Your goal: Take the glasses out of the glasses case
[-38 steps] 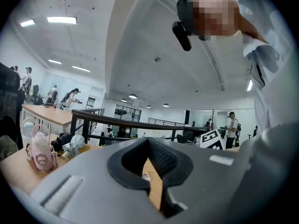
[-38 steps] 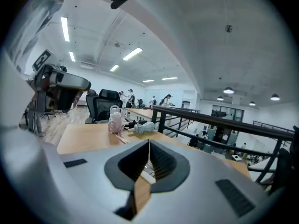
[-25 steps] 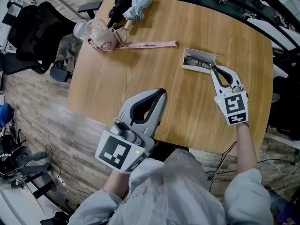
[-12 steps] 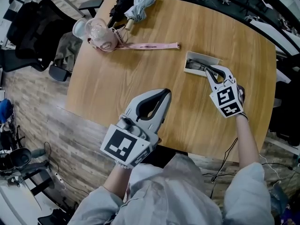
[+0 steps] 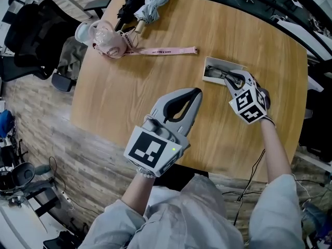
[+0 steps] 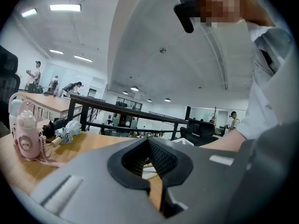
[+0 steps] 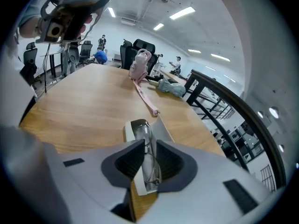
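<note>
Thin wire-framed clear-lens glasses are lying inside the open white rectangular glasses case, which sits on the light wood rounded tabletop on the person's right side. Right tongs are narrow and straddle the frame, one pad either side, with gaps showing, so I read no firm grip yet. Left tongs are closed, empty, and hover over the tabletop well apart from the case. Progress: case is open and approach is done. Pinch, lift-out and set-down are all left. Writing: the pink strap on the far side has dark print that is too small to read. No brand is visible on the case.
</note>
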The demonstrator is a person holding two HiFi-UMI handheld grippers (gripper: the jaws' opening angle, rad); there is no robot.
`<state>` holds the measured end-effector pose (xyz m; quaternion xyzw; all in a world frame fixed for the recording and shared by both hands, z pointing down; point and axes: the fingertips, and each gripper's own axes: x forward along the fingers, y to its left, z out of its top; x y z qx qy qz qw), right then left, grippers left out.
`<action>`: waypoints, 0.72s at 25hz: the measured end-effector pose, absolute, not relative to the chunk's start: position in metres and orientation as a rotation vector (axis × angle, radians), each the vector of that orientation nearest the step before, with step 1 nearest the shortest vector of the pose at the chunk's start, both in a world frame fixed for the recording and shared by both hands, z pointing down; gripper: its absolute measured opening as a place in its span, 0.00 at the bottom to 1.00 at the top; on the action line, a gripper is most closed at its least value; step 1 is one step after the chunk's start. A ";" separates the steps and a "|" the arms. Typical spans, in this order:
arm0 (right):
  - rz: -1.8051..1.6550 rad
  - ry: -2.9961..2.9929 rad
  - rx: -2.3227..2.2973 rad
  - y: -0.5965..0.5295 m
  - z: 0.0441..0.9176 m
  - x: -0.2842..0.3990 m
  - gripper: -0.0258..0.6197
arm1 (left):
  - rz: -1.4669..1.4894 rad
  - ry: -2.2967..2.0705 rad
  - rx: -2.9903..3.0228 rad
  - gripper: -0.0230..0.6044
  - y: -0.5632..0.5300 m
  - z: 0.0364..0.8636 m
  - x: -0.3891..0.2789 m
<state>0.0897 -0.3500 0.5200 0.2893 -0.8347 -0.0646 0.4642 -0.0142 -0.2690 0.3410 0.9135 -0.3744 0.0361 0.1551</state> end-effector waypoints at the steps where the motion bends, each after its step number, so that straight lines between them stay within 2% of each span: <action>1: -0.158 -2.044 0.694 -0.351 0.523 0.090 0.12 | 0.109 -1.077 2.619 0.04 -0.271 0.343 -0.012; 5: -0.160 -2.024 0.618 -0.354 0.539 0.088 0.15 | 0.099 -1.094 2.626 0.04 -0.277 0.352 -0.009; 18: -0.101 -2.021 0.496 -0.362 0.556 0.085 0.14 | 0.128 -1.095 2.604 0.04 -0.278 0.372 -0.008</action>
